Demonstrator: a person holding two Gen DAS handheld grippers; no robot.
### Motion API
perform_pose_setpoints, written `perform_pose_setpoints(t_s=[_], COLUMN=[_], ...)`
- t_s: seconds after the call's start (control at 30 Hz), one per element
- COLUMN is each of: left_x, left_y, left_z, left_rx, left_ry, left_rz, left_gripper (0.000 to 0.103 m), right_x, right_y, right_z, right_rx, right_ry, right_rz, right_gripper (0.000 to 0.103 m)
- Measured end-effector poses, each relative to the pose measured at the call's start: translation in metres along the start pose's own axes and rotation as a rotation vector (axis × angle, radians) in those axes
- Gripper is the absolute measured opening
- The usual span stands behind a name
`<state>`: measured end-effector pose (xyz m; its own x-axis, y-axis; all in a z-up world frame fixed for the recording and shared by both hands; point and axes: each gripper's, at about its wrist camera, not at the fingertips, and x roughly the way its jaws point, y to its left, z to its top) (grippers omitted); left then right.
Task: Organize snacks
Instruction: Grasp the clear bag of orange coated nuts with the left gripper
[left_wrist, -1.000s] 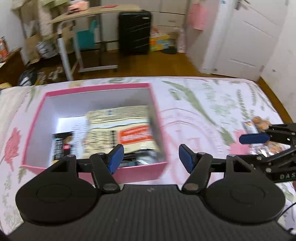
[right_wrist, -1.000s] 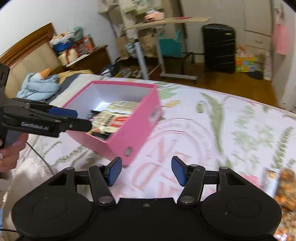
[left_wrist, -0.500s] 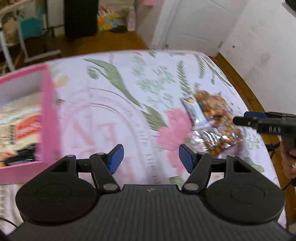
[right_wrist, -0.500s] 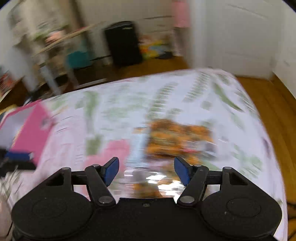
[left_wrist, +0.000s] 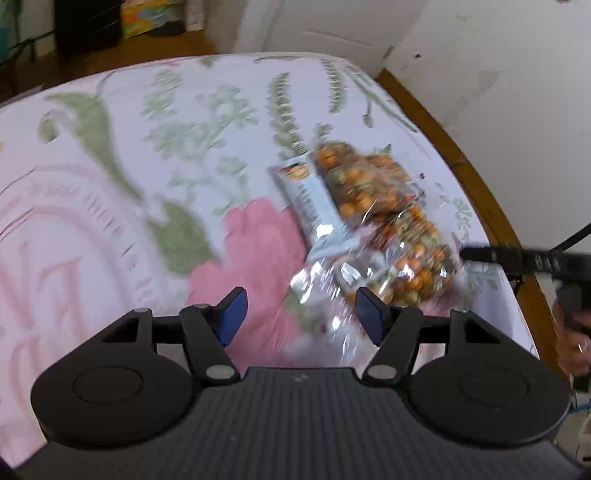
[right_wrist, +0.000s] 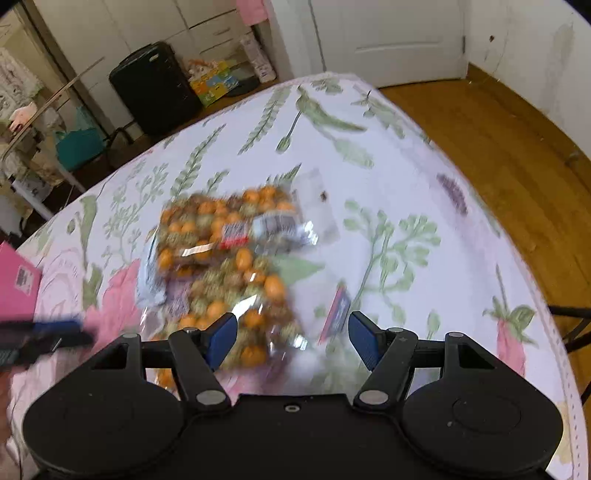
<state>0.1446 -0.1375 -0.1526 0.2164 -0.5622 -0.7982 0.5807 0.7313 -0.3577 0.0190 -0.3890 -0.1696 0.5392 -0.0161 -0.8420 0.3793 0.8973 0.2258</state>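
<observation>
Clear bags of orange and green snacks (left_wrist: 380, 218) lie on the floral bedspread, also in the right wrist view (right_wrist: 225, 254). A pale blue snack bar (left_wrist: 314, 201) lies against their left side. My left gripper (left_wrist: 299, 314) is open and empty, just short of the bags' near edge. My right gripper (right_wrist: 290, 338) is open and empty, over the bags' near end. The right gripper shows in the left wrist view (left_wrist: 517, 258), to the right of the bags. The left gripper shows blurred in the right wrist view (right_wrist: 44, 334). A corner of the pink box (right_wrist: 16, 280) is at far left.
The bed's wooden edge (left_wrist: 480, 184) and the white wall run close to the right of the snacks. A small dark packet (right_wrist: 338, 308) lies by the bags. A black suitcase (right_wrist: 155, 86) and wood floor (right_wrist: 498, 155) lie beyond the bed.
Both grippers have swung right, away from the pink box, to the snack bags near the bed's right edge. Both stay open and empty.
</observation>
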Motion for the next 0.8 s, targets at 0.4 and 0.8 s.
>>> perform_pose_setpoints(t_s=[0.4, 0.8], left_x=[0.062, 0.063], left_y=[-0.007, -0.033], left_z=[0.025, 0.021], left_rx=[0.062, 0.085], left_ry=[0.158, 0.267], left_rz=[-0.244, -0.282], left_gripper=[0.064, 0.063], right_x=[0.015, 0.014], right_y=[0.041, 0.035], right_z=[-0.044, -0.058], right_rx=[-0.152, -0.211], right_ry=[-0.044, -0.074], right_rz=[0.110, 0.192], right_gripper=[0.081, 0.095])
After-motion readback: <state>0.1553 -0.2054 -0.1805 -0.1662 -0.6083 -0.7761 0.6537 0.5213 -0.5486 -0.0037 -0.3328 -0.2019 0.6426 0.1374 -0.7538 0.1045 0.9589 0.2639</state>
